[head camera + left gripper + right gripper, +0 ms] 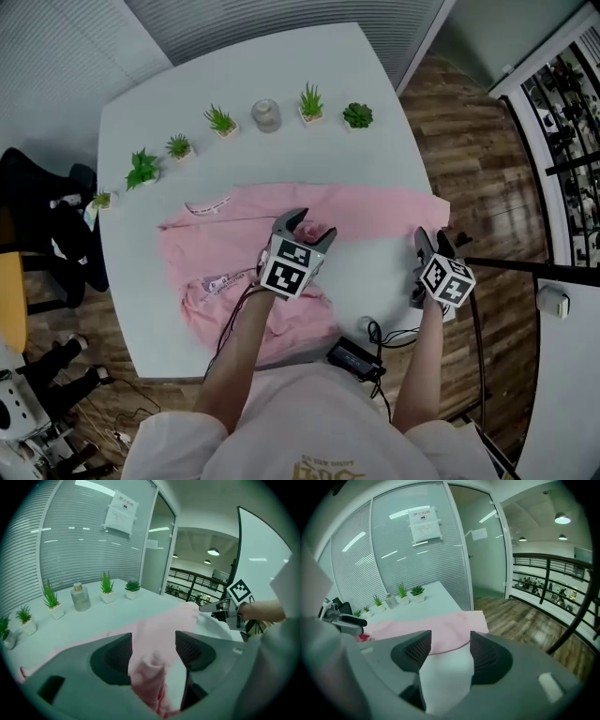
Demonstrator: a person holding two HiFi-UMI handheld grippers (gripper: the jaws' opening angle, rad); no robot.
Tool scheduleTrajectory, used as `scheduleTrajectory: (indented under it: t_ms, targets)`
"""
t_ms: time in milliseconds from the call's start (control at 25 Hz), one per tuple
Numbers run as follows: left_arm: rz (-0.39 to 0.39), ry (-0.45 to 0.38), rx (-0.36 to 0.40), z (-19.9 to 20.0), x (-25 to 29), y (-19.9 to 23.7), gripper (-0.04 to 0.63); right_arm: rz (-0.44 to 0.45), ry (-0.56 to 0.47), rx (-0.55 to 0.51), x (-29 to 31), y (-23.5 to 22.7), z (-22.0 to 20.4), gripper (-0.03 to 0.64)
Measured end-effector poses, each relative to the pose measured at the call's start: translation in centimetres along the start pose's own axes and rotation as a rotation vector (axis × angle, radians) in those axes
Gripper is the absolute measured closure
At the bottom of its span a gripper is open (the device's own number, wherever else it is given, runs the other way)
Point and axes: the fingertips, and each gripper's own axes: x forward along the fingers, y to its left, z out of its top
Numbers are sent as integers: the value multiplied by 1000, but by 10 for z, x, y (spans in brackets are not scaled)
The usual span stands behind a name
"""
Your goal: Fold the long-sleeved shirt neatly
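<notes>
Potted plants (220, 120) and a glass jar (266, 114) line the table's (281, 70) far edge. Left gripper (307, 225) straddles bunched pink shirt (375, 206), jaws apart; right gripper (433, 240) gapes empty.

The shirt (370, 214) lies on the table (281, 66), potted plants (220, 120) lined up behind it.
</notes>
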Motion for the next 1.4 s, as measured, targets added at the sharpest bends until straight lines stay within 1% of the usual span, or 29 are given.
scheduleTrajectory:
  t_ms: [120,160,280,400,520,600,720,880,1080,1120,1240,1320,1400]
  targets:
    - [-44,10,55,8,16,-17,303,-25,14,24,5,-14,-3,350]
    - [-63,13,63,12,21,-24,317,-42,20,21,7,-19,-3,345]
    - [-113,2,67,26,33,-42,334,-83,35,16,13,-32,-2,317]
    - [-145,18,75,30,46,-55,337,-76,36,63,20,-40,0,307]
    - [-159,59,100,22,56,-62,339,-81,37,92,26,-49,3,308]
    - [-170,70,95,19,58,-64,341,-81,38,109,30,-53,5,308]
    - [-184,68,72,19,55,-66,344,-71,34,148,35,-59,7,319]
    - [-170,52,62,23,51,-63,350,-74,61,142,39,-62,6,328]
    - [-153,64,64,21,48,-61,364,-68,127,61,44,-57,0,408]
    - [-149,65,63,21,47,-61,364,-66,132,59,44,-55,0,444]
    - [-137,67,63,19,44,-59,365,-79,122,53,43,-55,2,461]
    - [-128,66,59,18,41,-56,365,-89,108,30,41,-52,4,534]
    - [-112,60,52,18,37,-52,368,-99,96,0,40,-45,6,546]
